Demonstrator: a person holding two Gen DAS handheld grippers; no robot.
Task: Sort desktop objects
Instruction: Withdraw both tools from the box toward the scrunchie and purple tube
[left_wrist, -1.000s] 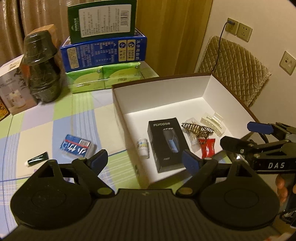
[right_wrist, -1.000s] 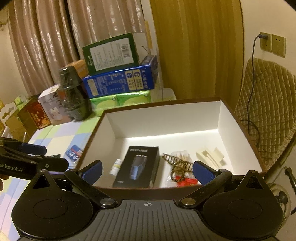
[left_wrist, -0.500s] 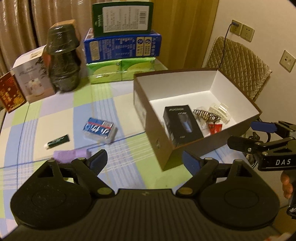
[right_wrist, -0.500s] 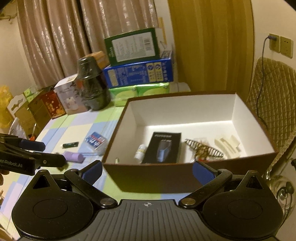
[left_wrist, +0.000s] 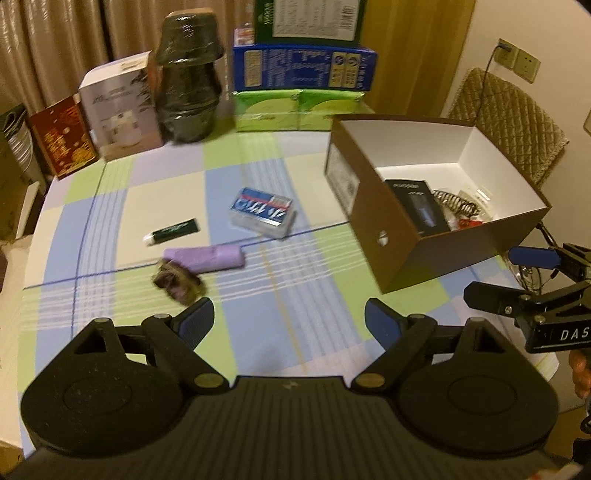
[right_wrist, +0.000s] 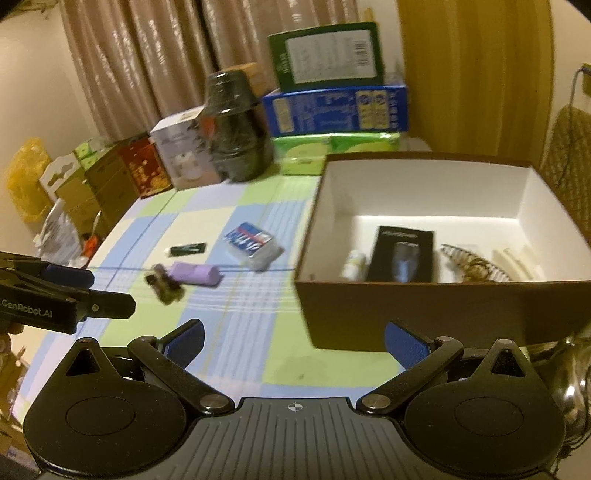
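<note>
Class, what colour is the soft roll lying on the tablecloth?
Pale purple roll, clearest in the left wrist view.

The right gripper (right_wrist: 293, 341) hovers with its fingers (right_wrist: 184, 341) spread wide and empty over the checked tabletop (right_wrist: 258, 332). Ahead to the right stands an open brown box (right_wrist: 424, 310) holding a black carton (right_wrist: 400, 254). Left of it lie a purple roll (right_wrist: 194, 274), a blue packet (right_wrist: 249, 238) and a dark green tube (right_wrist: 188, 249).

An open brown box (right_wrist: 424, 306), white inside, sits at the table's right edge holding a black carton (right_wrist: 400, 254); a purple roll (left_wrist: 207, 257), blue pack (left_wrist: 263, 211) and green tube (left_wrist: 173, 230) lie mid-table.
</note>
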